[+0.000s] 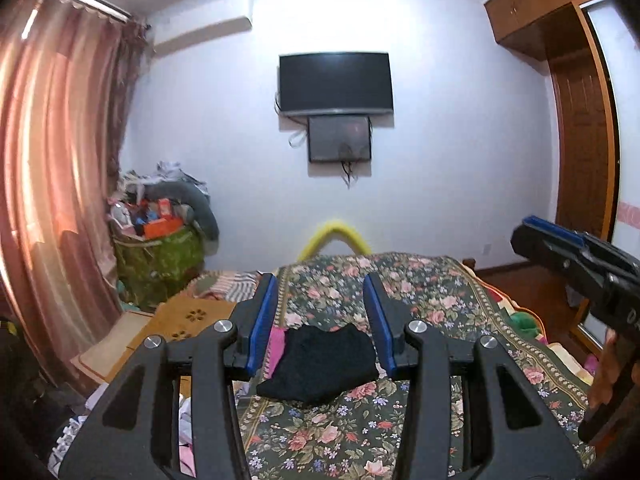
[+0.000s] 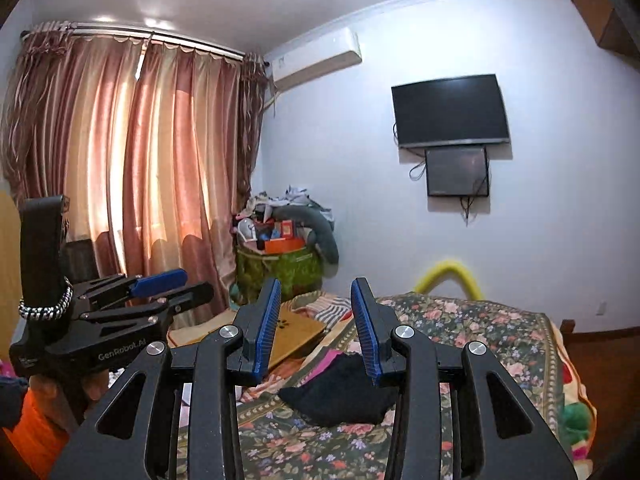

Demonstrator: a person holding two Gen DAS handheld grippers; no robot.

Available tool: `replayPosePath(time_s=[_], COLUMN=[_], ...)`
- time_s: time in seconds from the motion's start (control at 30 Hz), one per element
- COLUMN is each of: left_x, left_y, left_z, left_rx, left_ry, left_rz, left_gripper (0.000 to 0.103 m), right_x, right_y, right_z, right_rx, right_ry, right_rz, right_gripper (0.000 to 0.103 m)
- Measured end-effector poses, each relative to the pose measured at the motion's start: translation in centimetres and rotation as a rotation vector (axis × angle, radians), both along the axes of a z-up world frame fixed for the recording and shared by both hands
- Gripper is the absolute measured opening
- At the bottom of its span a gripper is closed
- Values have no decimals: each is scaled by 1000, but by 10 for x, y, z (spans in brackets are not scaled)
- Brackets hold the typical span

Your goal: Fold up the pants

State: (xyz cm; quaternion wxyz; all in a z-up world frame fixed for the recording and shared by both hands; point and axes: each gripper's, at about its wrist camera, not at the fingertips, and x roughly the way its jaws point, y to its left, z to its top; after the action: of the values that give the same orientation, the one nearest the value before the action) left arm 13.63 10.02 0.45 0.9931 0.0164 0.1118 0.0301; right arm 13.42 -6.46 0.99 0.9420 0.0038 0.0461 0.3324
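We see the folded black knit pants (image 1: 320,364) lying as a soft, lumpy bundle on the floral quilted bedspread (image 1: 420,292), touching a pink cloth (image 1: 276,344) at their window-side edge. Above the pants, our left gripper (image 1: 322,320) holds its blue ribbed pads partly apart, gripping nothing; our right gripper (image 2: 316,328) likewise hangs above them, narrowly parted and empty.

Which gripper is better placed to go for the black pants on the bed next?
Probably left, narrowly. The black pants lie centred beyond the open left gripper; in the right gripper's view they sit slightly right of centre. Both grippers are empty and above the floral bedspread.
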Motion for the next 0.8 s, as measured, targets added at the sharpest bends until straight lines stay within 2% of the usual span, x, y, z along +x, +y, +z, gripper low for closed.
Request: replayPosePath(time_s=[0.03, 0.07, 0.1, 0.13, 0.2, 0.23, 0.3, 0.33, 0.4, 0.8], left_x=[-7, -13, -19, -23, -32, -33, -38, -39, -43, -48], left_y=[0, 0, -1, -1, -1, -1, 0, -1, -1, 0], left_z=[1, 1, 2, 2, 1, 1, 0, -1, -3, -7], left_rx=[-4, -6, -9, -12, -16, -18, -24, -27, -36, -53], left_ry=[-8, -13, -20, -27, -33, -31, -34, -40, -45, -38], left_rz=[1, 4, 8, 15, 19, 19, 31, 37, 44, 44], left_gripper=[48, 56, 64, 66, 70, 72, 89, 93, 99, 102], right_x=[-4, -8, -9, -10, -11, -12, -16, -16, -18, -29], right_y=[0, 0, 0, 0, -1, -2, -4, -4, -6, -18], right_z=[-2, -4, -6, -8, -10, -12, -12, -12, -11, -13], right_rx=[1, 2, -1, -3, 4, 5, -2, -3, 3, 21], right_ry=[1, 3, 4, 5, 13, 17, 19, 18, 17, 17], right_rz=[-7, -26, -44, -57, -83, -88, -108, -114, -128, -160], right_gripper=[37, 42, 52, 57, 77, 80, 87, 89, 103, 103])
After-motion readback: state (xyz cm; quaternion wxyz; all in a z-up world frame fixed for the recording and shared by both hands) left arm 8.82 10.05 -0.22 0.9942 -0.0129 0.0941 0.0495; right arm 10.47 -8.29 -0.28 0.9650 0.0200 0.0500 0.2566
